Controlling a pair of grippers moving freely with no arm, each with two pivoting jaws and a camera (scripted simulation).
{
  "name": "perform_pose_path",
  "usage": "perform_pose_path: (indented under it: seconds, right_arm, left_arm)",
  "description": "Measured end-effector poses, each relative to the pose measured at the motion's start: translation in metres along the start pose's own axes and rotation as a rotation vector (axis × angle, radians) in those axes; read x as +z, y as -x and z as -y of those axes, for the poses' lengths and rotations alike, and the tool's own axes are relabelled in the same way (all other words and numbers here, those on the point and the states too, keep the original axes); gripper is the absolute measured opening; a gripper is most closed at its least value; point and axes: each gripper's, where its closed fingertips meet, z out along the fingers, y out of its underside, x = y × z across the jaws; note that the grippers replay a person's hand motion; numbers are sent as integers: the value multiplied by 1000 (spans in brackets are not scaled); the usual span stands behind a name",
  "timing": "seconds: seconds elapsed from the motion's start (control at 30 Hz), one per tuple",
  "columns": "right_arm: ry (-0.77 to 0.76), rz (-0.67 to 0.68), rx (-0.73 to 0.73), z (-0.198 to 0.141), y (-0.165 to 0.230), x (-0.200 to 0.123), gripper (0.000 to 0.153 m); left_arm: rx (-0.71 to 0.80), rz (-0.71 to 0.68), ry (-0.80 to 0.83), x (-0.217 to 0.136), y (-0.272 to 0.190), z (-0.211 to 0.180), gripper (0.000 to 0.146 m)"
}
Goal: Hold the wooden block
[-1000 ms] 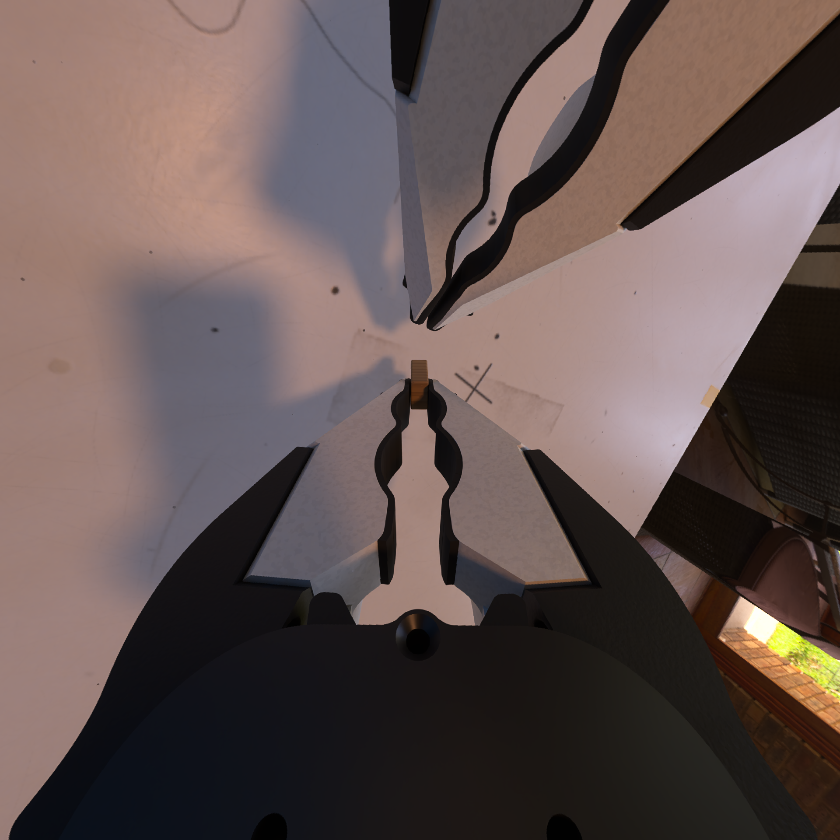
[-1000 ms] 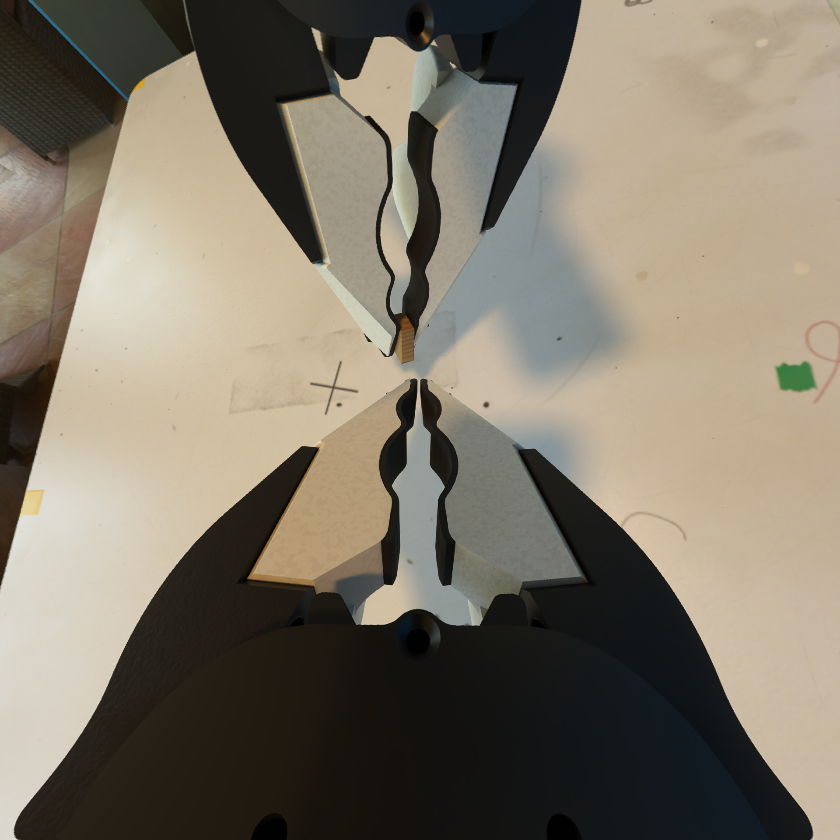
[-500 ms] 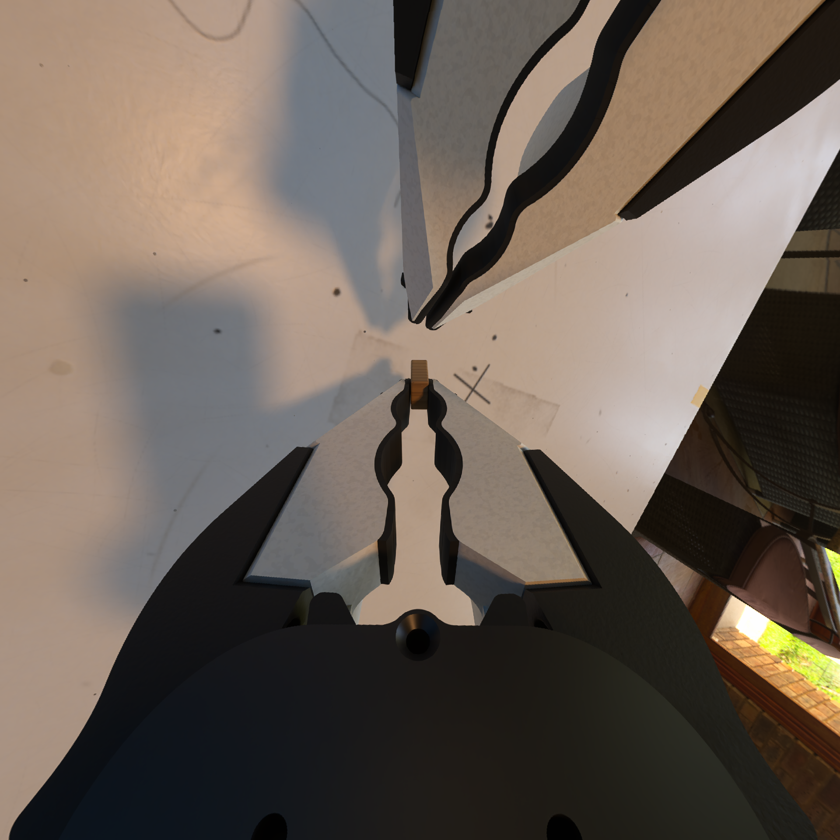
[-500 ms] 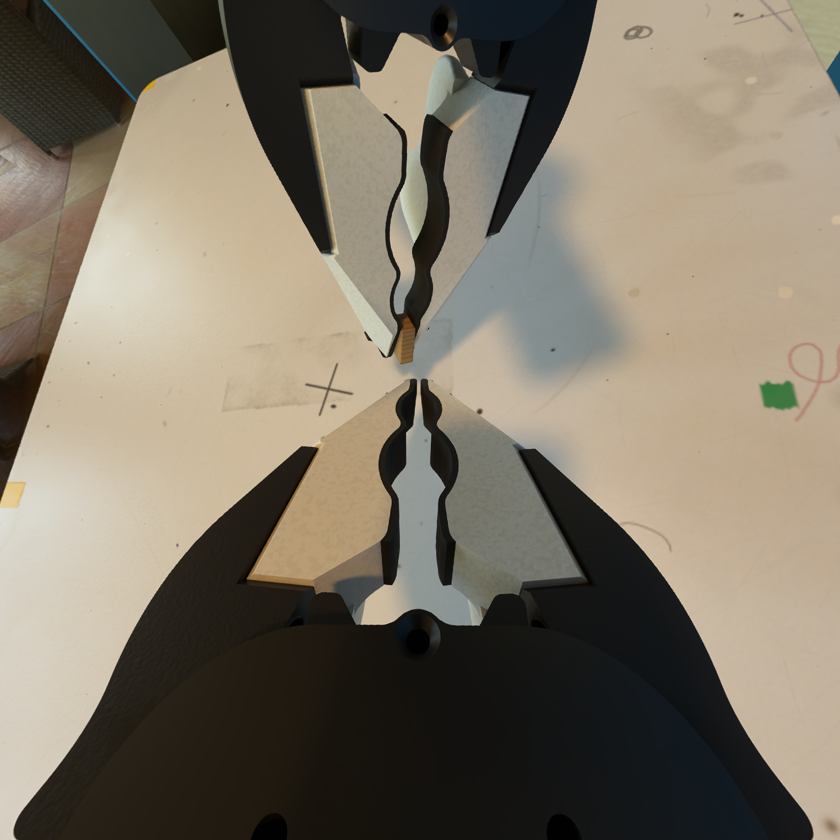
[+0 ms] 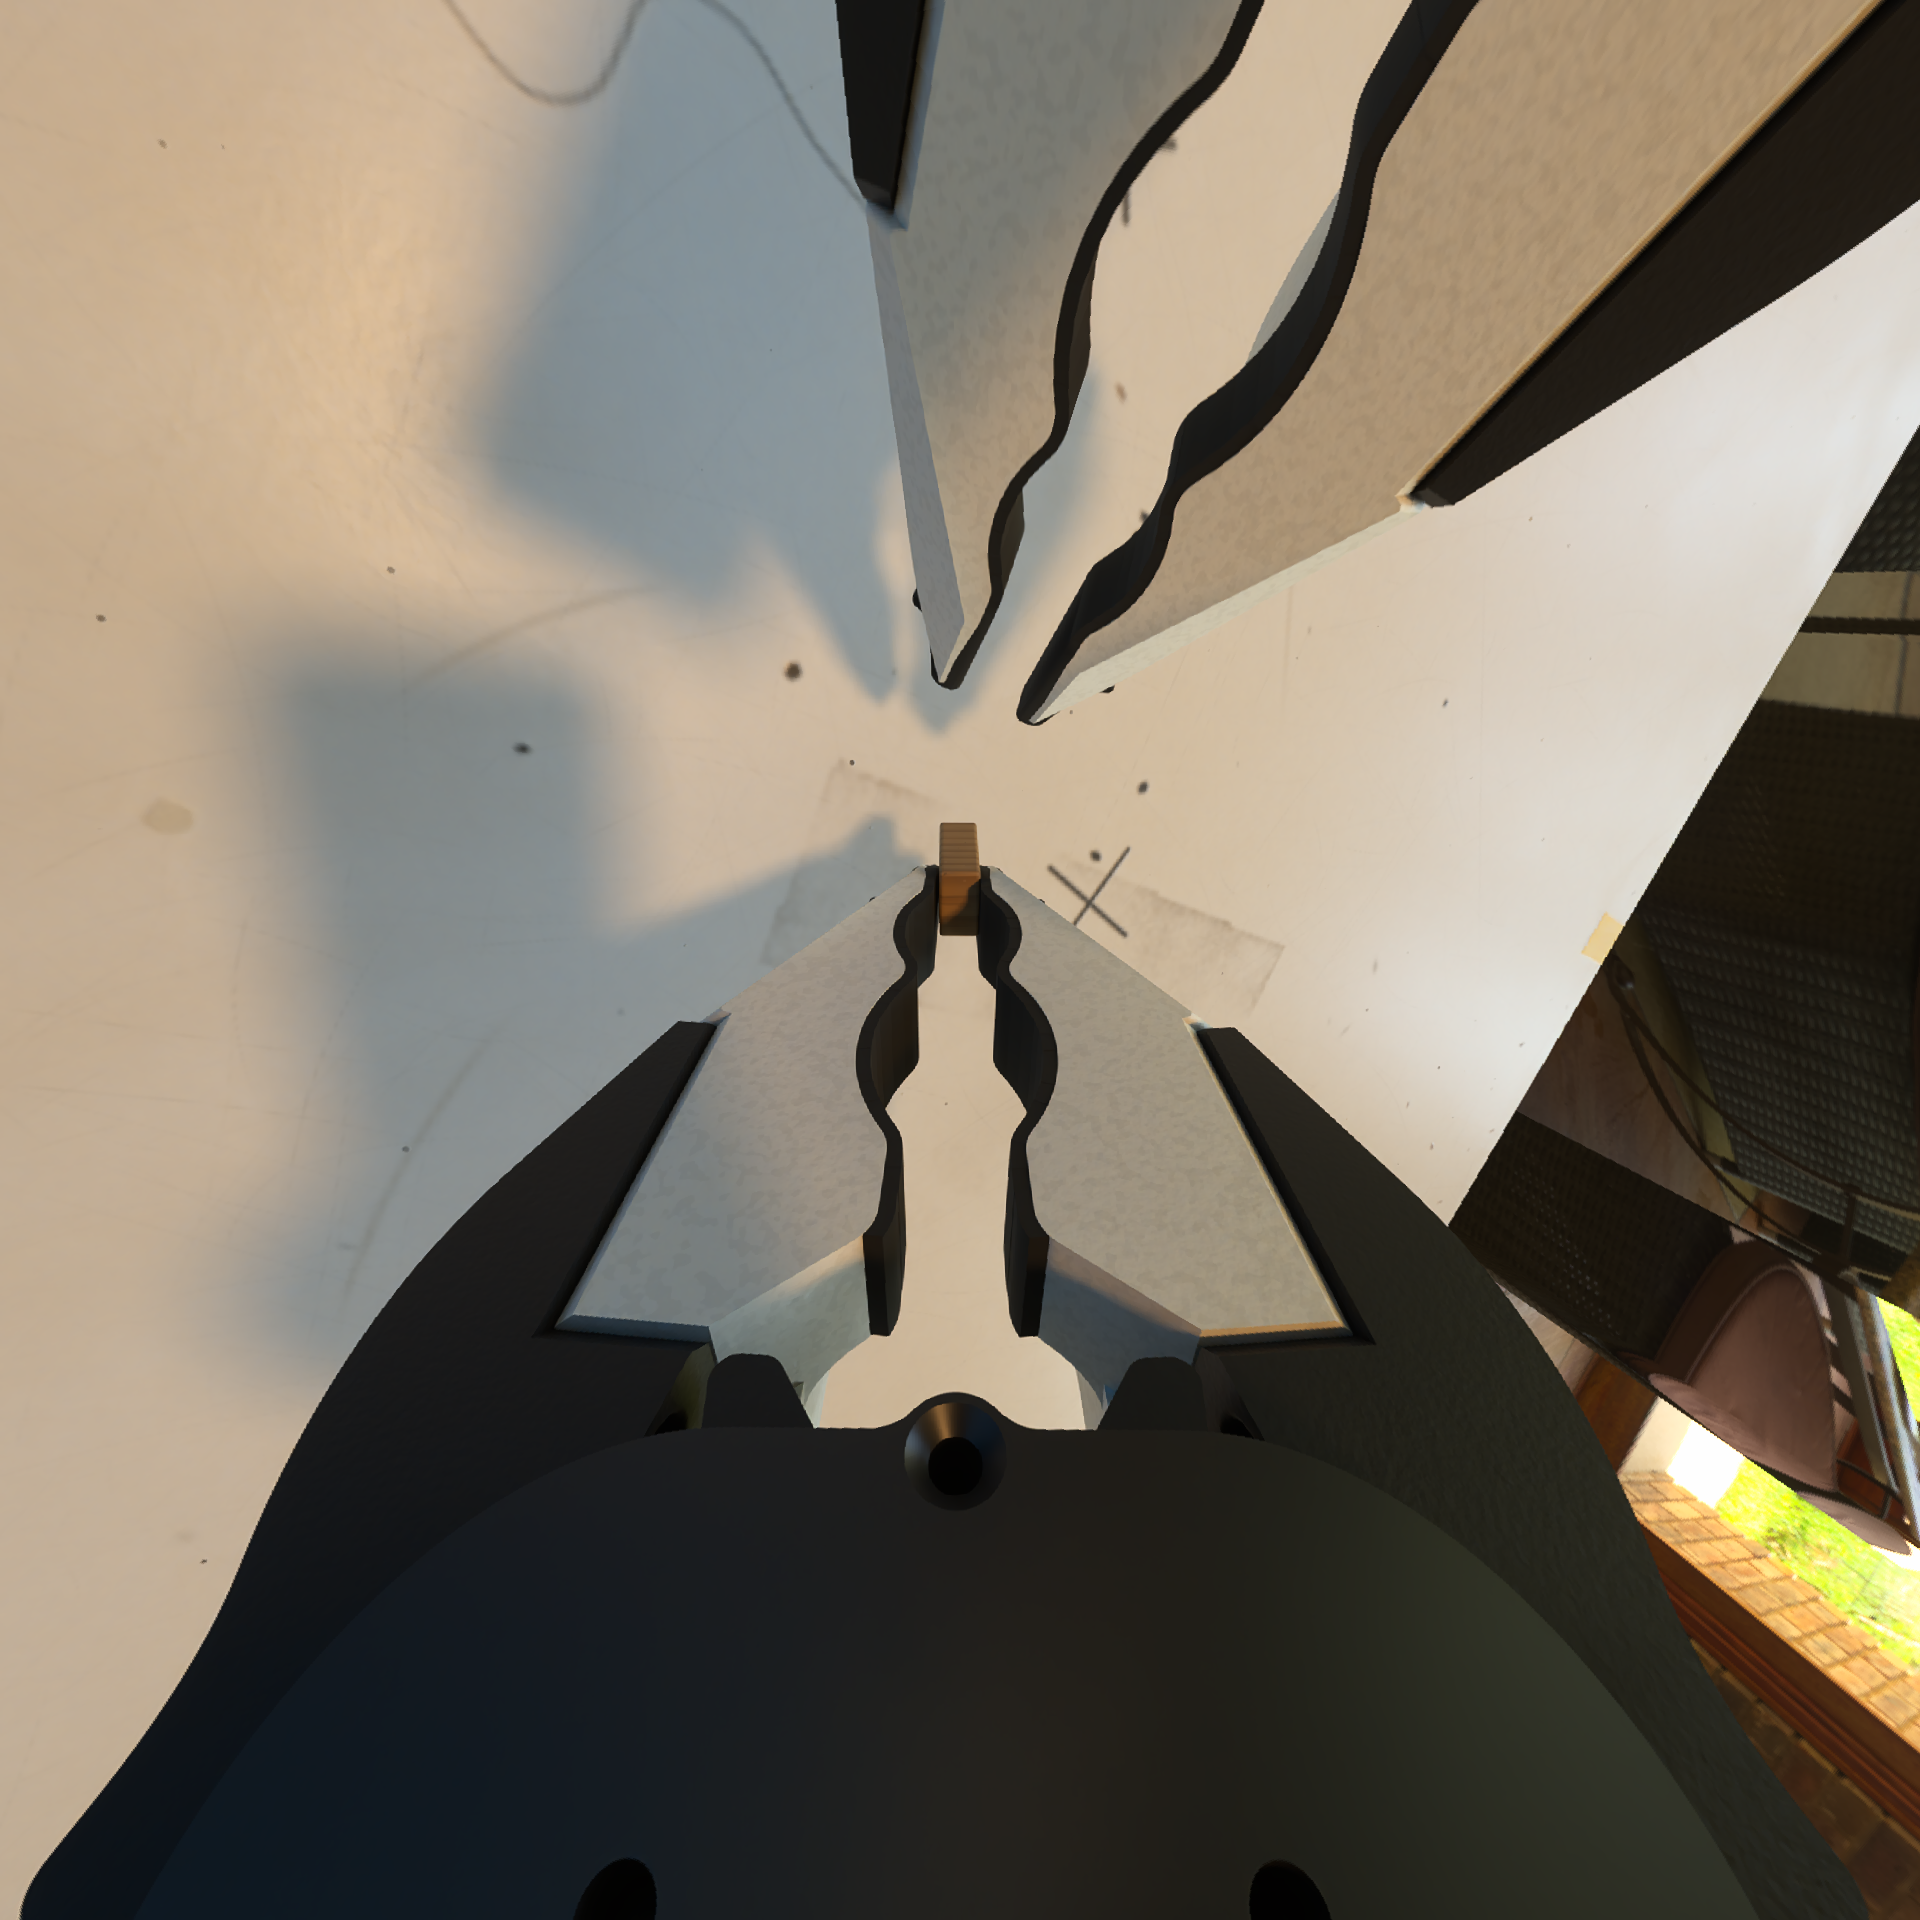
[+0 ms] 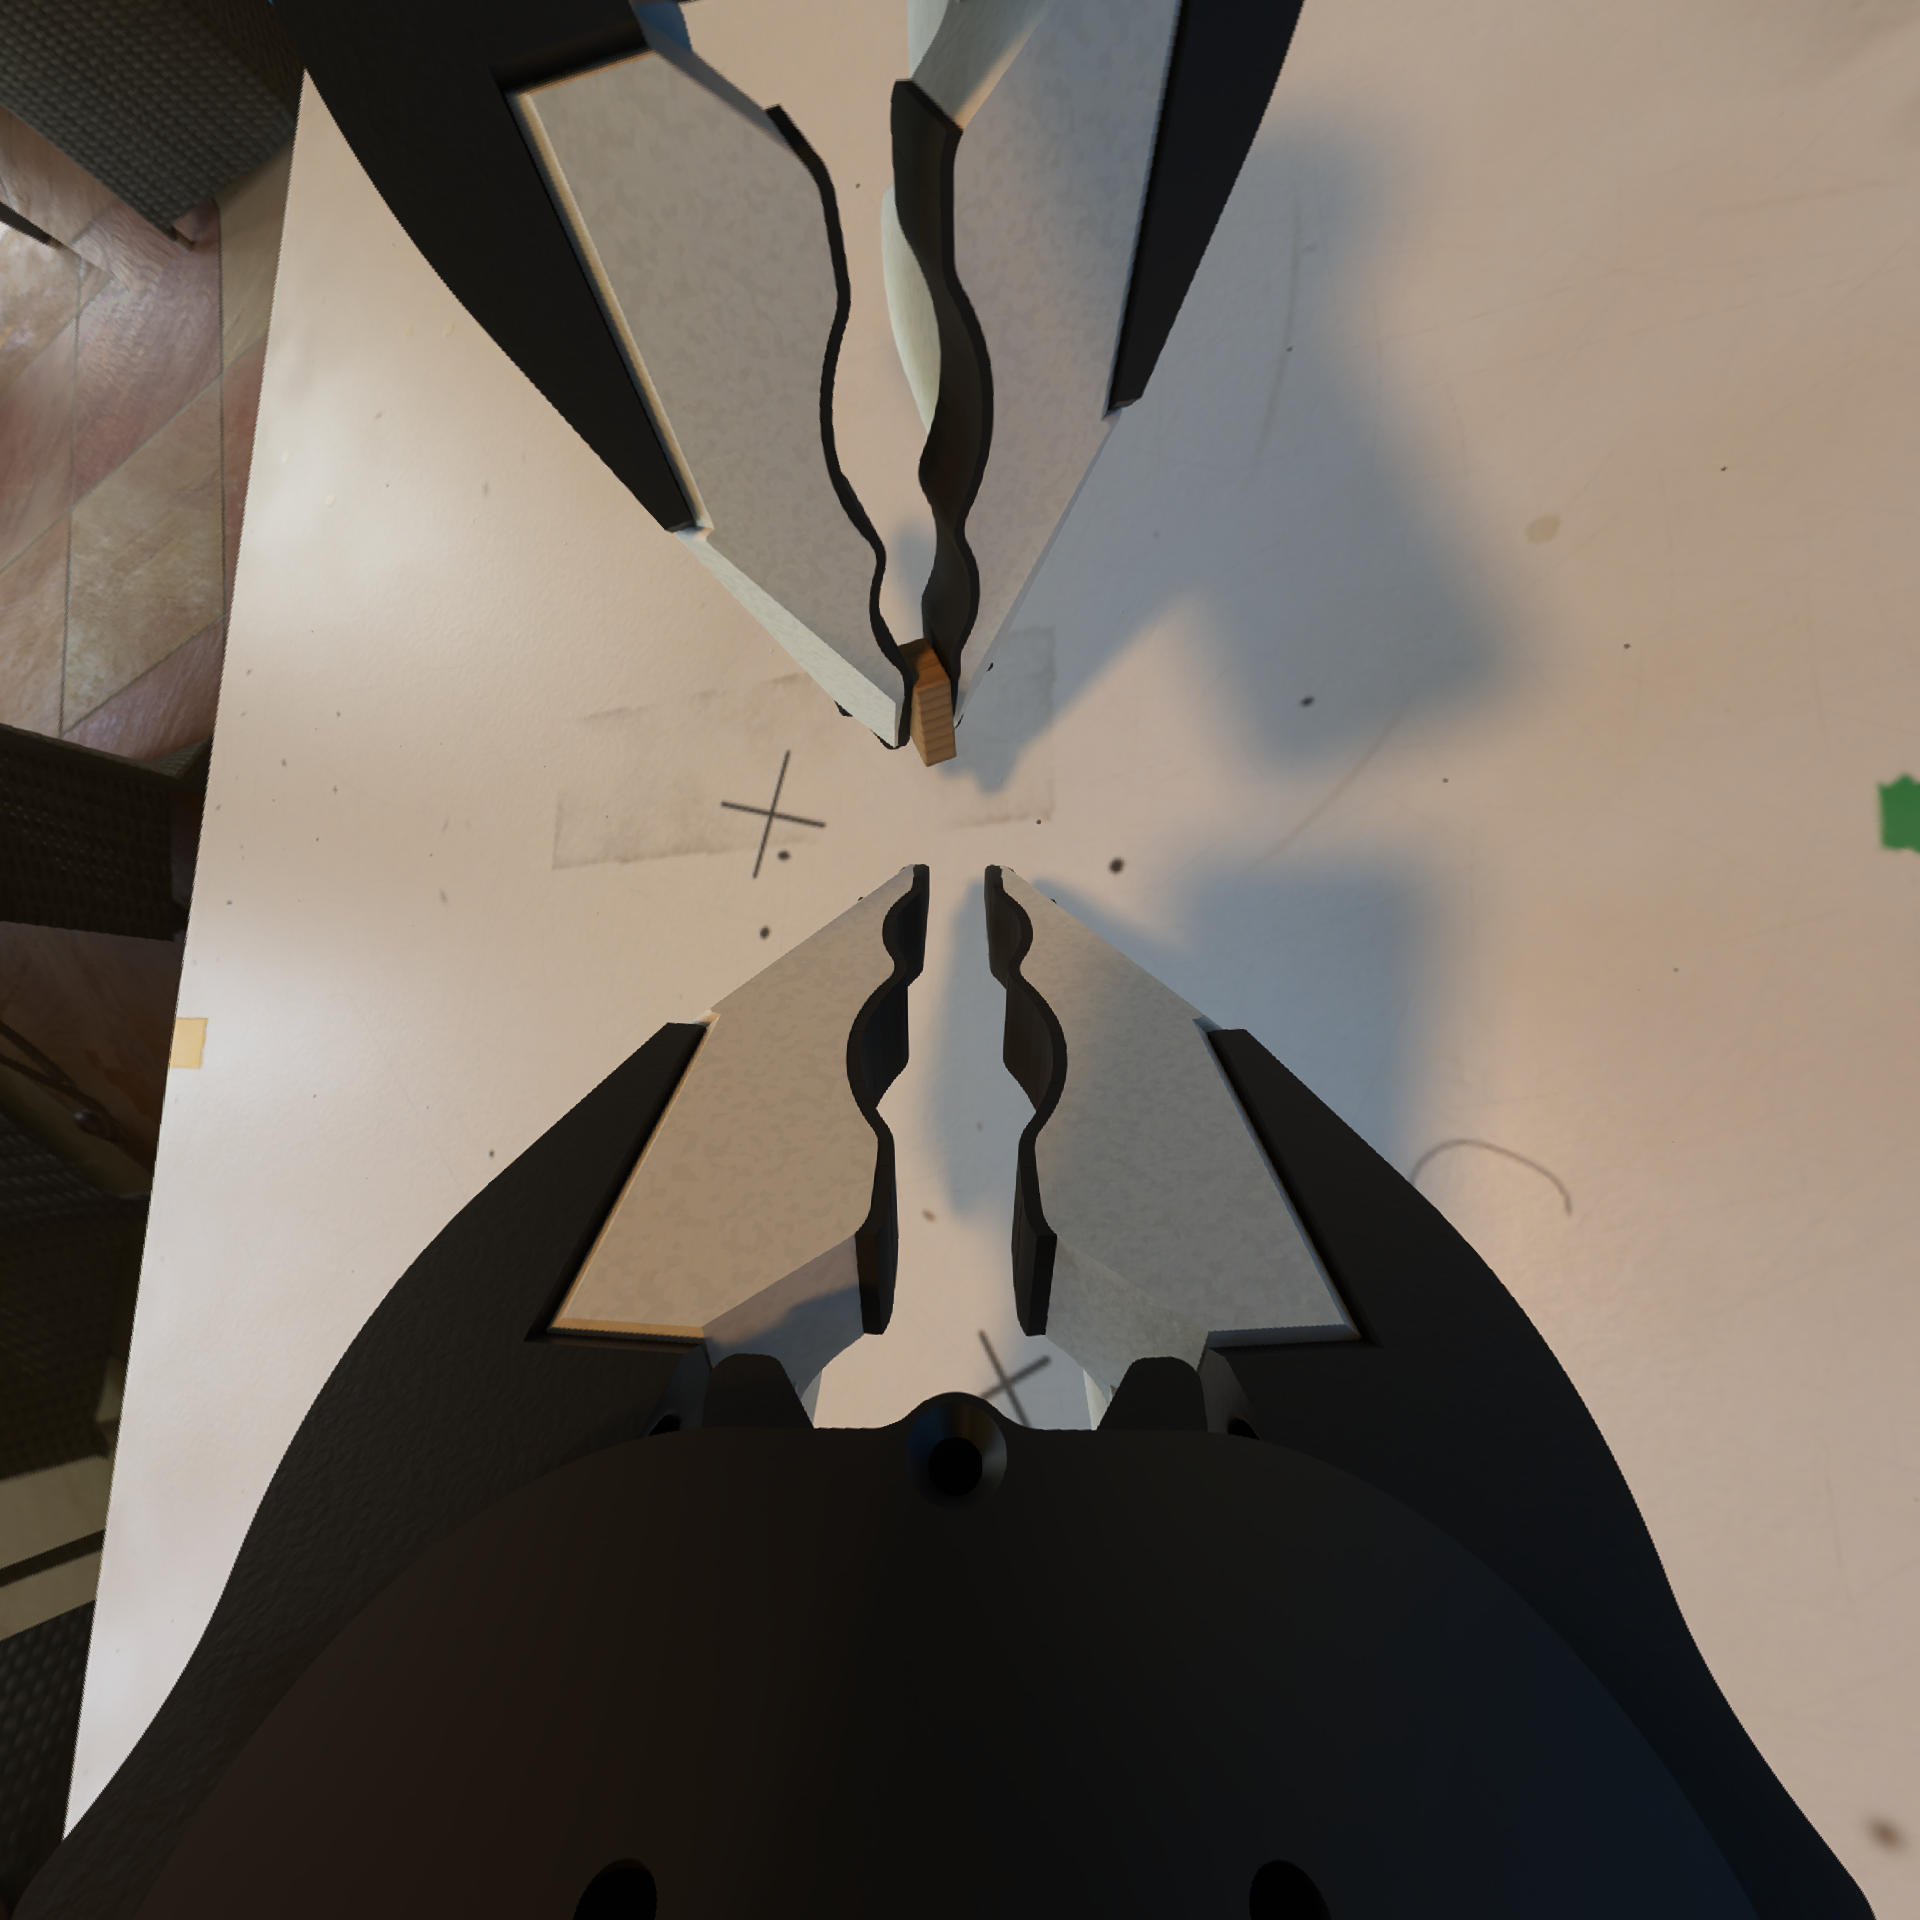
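A small tan wooden block (image 5: 957, 873) is pinched between the fingertips of my left gripper (image 5: 957, 883), which is shut on it and holds it above the white table (image 5: 312, 312). In the right wrist view the same block (image 6: 932, 717) sticks out of the left gripper's tips at top centre. My right gripper (image 6: 956, 878) faces the block from a short way off, its jaws slightly apart and empty. In the left wrist view the right gripper (image 5: 987, 696) comes down from the top with a small gap between its tips.
A pencilled cross (image 6: 772, 814) on a grey smudged patch lies on the table left of the block. A green tape square (image 6: 1899, 816) sits at the right edge. The table's left edge (image 6: 223, 727) drops to a tiled floor with dark boxes.
My right gripper has opened from nearly shut to a small gap and has drawn a little back from the block. The left gripper keeps its grip on the block.
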Motion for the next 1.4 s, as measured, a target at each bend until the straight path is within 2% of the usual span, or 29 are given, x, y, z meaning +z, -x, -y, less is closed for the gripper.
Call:
perform_pose_path:
  seconds: [0.23,0.53,0.93,1.07,1.27,1.4]
  right_arm:
    - [-9,66,49,-2,2,3,12]
    - [-54,148,120,-4,1,8,3]
    - [-53,117,79,-5,-1,9,1]
    - [-47,125,87,-5,-2,9,3]
    - [-16,199,129,-7,1,9,14]
    - [-11,216,147,-6,-1,10,11]
  left_arm:
    - [-7,6,-6,-1,1,1,6]
    - [-11,5,-9,1,1,0,6]
    - [-18,10,-9,2,2,0,6]
    - [-19,13,-3,2,3,0,6]
    - [-17,19,-6,1,2,1,6]
    - [-16,24,0,1,4,1,6]
